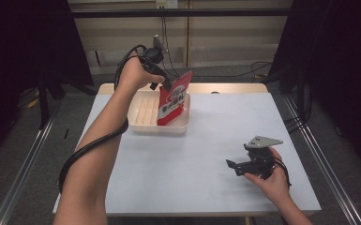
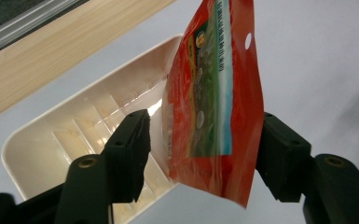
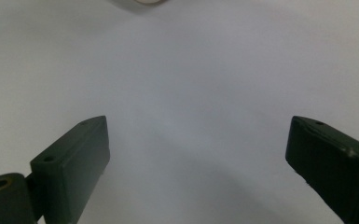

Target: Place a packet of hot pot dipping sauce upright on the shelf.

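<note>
A red snack pouch [image 1: 172,105] stands tilted in a shallow white ribbed tray [image 1: 143,112] at the back middle of the table. My left gripper [image 1: 168,86] reaches down from the upper left to the pouch's upper edge. In the left gripper view the pouch [image 2: 214,93] lies between the wide-apart jaws of that gripper [image 2: 205,135], with a gap at one pad, over the tray [image 2: 65,140]. My right gripper [image 1: 232,165] rests low over the table at the front right, open, and the right gripper view shows nothing between the jaws of this gripper [image 3: 198,140].
The white table top [image 1: 206,136] has a wooden strip [image 1: 225,87] along its far edge. A cable loops from the left gripper around the forearm [image 1: 89,145]. A bit of the tray's rim [image 3: 142,2] shows at the top of the right gripper view.
</note>
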`<state>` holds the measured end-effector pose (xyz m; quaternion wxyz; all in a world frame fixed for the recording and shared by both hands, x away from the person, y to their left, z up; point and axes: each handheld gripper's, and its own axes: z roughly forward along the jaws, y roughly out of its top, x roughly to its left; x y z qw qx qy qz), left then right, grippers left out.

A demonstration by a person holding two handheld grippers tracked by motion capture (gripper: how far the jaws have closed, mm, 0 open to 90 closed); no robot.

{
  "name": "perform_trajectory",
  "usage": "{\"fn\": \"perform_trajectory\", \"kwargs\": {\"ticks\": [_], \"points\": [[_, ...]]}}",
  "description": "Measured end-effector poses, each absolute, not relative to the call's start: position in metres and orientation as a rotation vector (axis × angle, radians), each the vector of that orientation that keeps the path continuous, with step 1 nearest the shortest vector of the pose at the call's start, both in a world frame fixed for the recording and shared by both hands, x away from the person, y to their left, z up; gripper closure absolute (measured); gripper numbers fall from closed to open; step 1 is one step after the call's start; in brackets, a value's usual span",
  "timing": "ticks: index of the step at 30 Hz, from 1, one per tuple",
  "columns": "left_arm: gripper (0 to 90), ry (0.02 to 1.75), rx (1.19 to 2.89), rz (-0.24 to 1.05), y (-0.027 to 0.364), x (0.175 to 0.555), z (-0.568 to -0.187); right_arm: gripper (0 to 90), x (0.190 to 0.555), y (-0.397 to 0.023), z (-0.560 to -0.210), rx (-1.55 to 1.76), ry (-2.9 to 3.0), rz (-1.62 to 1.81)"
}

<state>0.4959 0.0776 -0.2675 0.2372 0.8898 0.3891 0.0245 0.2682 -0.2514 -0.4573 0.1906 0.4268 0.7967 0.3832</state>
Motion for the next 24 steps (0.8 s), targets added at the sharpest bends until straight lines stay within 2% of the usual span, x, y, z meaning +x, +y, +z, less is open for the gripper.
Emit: {"fn": "perform_trajectory", "kwargs": {"ticks": [15, 18, 24], "points": [[29.5, 1.056, 2.369, 0.021, 0.094, 0.477, -0.275, 5.9, 0.267, -0.249, -0.457, 1.196, 2.237, 1.07], [27.8, 1.101, 2.368, -0.034, 0.097, 0.474, -0.278, 5.8, 0.268, -0.249, -0.457, 1.197, 2.231, 1.064], [23.4, 1.059, 2.365, -0.027, 0.101, 0.468, -0.28, 5.8, 0.267, -0.247, -0.457, 1.196, 2.232, 1.062]]}}
